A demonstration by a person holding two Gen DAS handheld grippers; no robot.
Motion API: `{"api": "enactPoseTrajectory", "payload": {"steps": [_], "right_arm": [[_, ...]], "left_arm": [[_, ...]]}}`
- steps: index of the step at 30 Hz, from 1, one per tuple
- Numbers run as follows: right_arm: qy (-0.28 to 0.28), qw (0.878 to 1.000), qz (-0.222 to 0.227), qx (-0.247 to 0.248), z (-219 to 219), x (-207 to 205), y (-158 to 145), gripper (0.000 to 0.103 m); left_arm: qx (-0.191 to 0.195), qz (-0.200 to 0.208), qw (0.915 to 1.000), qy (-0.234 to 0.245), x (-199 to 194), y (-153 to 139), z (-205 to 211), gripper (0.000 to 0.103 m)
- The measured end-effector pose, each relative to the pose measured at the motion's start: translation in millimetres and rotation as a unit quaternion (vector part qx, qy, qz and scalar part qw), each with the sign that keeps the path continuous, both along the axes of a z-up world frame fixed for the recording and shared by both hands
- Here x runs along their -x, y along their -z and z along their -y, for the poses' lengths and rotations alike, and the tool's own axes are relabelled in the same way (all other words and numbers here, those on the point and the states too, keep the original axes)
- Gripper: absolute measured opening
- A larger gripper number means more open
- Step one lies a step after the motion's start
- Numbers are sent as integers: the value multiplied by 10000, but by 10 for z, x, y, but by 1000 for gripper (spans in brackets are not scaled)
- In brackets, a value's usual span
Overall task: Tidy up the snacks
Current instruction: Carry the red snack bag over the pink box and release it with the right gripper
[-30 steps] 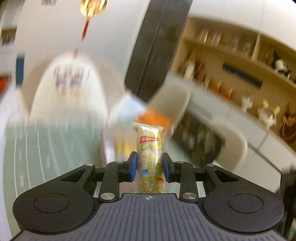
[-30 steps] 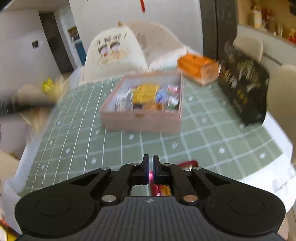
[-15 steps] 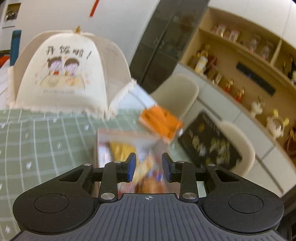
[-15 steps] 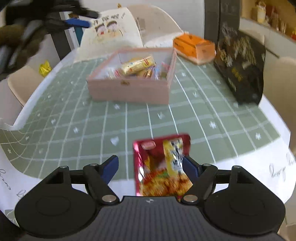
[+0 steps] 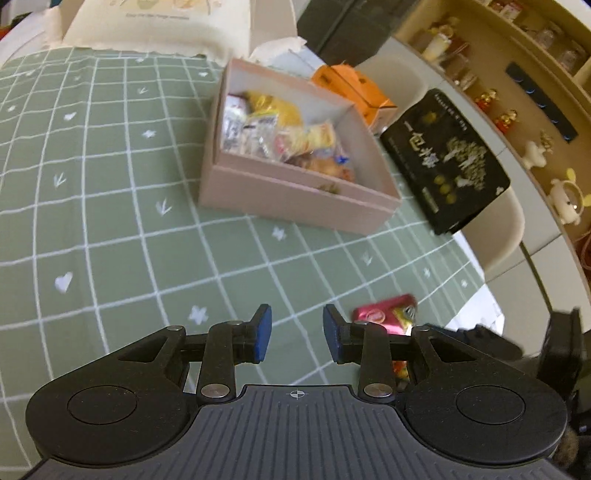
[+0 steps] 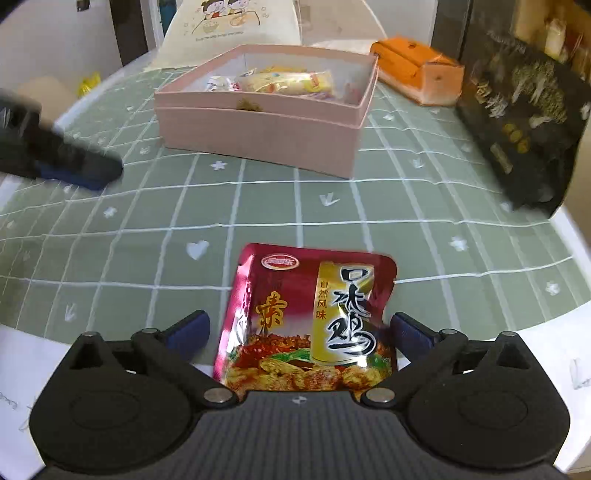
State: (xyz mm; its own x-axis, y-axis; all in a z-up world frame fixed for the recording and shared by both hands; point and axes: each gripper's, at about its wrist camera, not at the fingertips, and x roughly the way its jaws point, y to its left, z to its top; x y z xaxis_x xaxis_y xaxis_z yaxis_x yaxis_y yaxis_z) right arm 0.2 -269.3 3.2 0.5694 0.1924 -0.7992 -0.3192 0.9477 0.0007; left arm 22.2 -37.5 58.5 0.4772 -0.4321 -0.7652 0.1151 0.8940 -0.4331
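A red snack packet [image 6: 314, 306] lies flat on the green checked tablecloth [image 6: 110, 258] near the front edge. My right gripper [image 6: 299, 330] straddles it; its jaws are opening wide and the pads do not press on it. Farther back stands the pink box [image 6: 258, 136] with several snacks inside, a long pale bar [image 6: 288, 81] on top. In the left wrist view my left gripper [image 5: 295, 334] hovers low over the cloth, open with nothing between its pads. The box [image 5: 295, 199] is ahead of it and the red packet [image 5: 384, 314] just to its right. The blurred left gripper [image 6: 74, 166] also shows in the right wrist view.
An orange carton [image 6: 417, 74] and a tall black bag [image 6: 524, 122] stand right of the box. A white mesh food cover [image 6: 229, 22] sits behind it. Beyond the table's right edge are a pale chair [image 5: 498, 236] and wall shelves [image 5: 517, 74].
My left gripper let go of the pale bar, which now lies in the box, and came down toward the cloth. My right gripper opened from shut and sank over the red packet.
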Motion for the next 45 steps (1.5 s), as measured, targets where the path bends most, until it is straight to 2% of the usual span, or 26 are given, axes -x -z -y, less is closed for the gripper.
{"api": "enactPoseTrajectory", "payload": {"steps": [2, 3, 6, 7, 8, 11, 12, 17, 20, 21, 22, 23, 24, 28, 32, 33, 34, 36, 38, 39, 41, 43, 44, 45], "right_arm": [[30, 10000, -48, 50, -21, 2, -39, 79], [30, 9999, -109, -50, -6, 20, -90, 59], [146, 9985, -359, -390, 79, 53, -252, 51], [155, 9986, -297, -419, 86, 81, -311, 31], [127, 9985, -244, -483, 89, 101, -402, 31], [135, 9951, -15, -982, 146, 58, -795, 20], [107, 9928, 184, -1182, 148, 35, -983, 1], [-223, 9750, 1039, -1951, 70, -240, -1836, 0], [-519, 9746, 1241, -1791, -82, -409, -2034, 5], [-681, 9769, 1162, -1657, -133, -444, -2003, 22], [-888, 9796, 1006, -1498, -200, -470, -1909, 60], [-1059, 9813, 864, -1359, -246, -475, -1796, 80], [-1246, 9826, 724, -1171, -284, -464, -1628, 92], [-1662, 9857, 254, -121, -361, -375, -828, 92], [-1435, 9892, -305, 11, -290, -494, -204, 92], [-1375, 9898, -370, -63, -273, -548, -138, 92], [-1293, 9906, -433, -126, -265, -602, -72, 97], [-1236, 9919, -255, -124, -311, -624, -38, 103], [-1249, 9919, -169, 184, -412, -600, -4, 103], [-1214, 9922, -202, 186, -446, -597, 2, 101], [-1142, 9931, -210, 192, -459, -566, -36, 85], [-1030, 9944, -179, 121, -436, -478, -133, 54], [-938, 9954, -183, 21, -390, -445, -192, 47], [-822, 9964, -194, -114, -343, -440, -256, 36]], "left_arm": [[-84, 57, 9999, 0, 74, -26, -12, 35], [-141, 77, 9999, 17, 92, -40, -19, 35], [-228, 148, 9996, -15, 154, -83, -63, 35], [-228, 171, 9996, -38, 172, -99, -86, 35], [-226, 200, 9995, -71, 186, -117, -108, 35], [-223, 300, 9992, -142, 209, -190, -174, 35], [-224, 335, 9990, -177, 218, -214, -206, 35], [-219, 435, 9980, -396, 254, -294, -395, 35], [-165, 420, 9975, -543, 318, -306, -548, 35], [-189, 385, 9974, -586, 334, -291, -591, 35], [-221, 336, 9971, -639, 348, -264, -636, 35], [-242, 265, 9968, -712, 360, -231, -684, 35], [-253, 204, 9965, -767, 371, -205, -720, 35], [-312, 36, 9960, -837, 402, -133, -788, 35], [-336, -142, 9965, -750, 401, -58, -747, 35], [-350, -168, 9967, -713, 401, -47, -730, 35], [-370, -192, 9968, -684, 407, -37, -707, 35], [-409, -248, 9969, -631, 413, -16, -685, 35], [-393, -301, 9970, -592, 407, 7, -670, 35], [-381, -310, 9971, -588, 412, 13, -661, 35], [-363, -310, 9973, -558, 413, 18, -644, 34], [-394, -277, 9975, -515, 413, 4, -618, 34], [-433, -246, 9975, -495, 409, -8, -601, 34], [-484, -212, 9975, -470, 398, -21, -582, 34]]}}
